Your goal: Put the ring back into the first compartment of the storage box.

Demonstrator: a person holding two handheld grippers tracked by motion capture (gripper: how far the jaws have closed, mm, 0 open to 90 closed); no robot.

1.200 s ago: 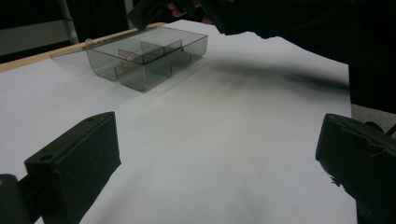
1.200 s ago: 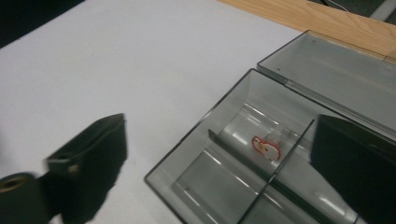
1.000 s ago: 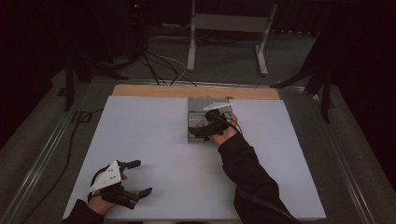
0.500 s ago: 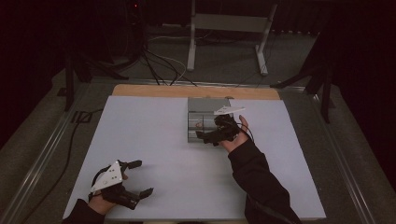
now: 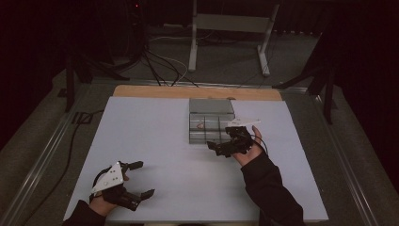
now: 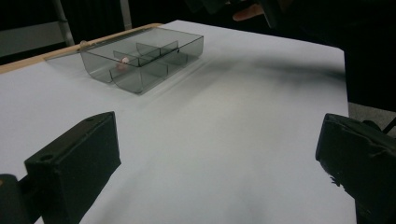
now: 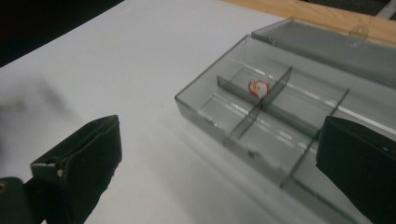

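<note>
A smoky clear compartment box [image 5: 221,135] lies open at the table's far middle, its lid [image 5: 211,106] folded back. A small red-and-white piece [image 5: 201,125] rests in one far-left compartment; it is also visible in the right gripper view [image 7: 258,87] and the left gripper view [image 6: 123,61]. My right gripper [image 5: 222,140] hovers open just off the box's near right corner, with nothing between its jaws. In its own view the box [image 7: 280,116] lies ahead of the right gripper [image 7: 219,158]. My left gripper [image 5: 142,179] rests open at the near left, far from the box [image 6: 140,58].
The white table top [image 5: 155,141] has a wooden strip [image 5: 141,91] along its far edge. Beyond it, on the floor, are cables [image 5: 155,63] and a metal stand [image 5: 226,28]. A person's sleeve [image 5: 268,193] reaches in from the bottom right.
My right gripper has drawn back from over the box toward the near side and now sits off its front right corner. The left gripper has stayed put.
</note>
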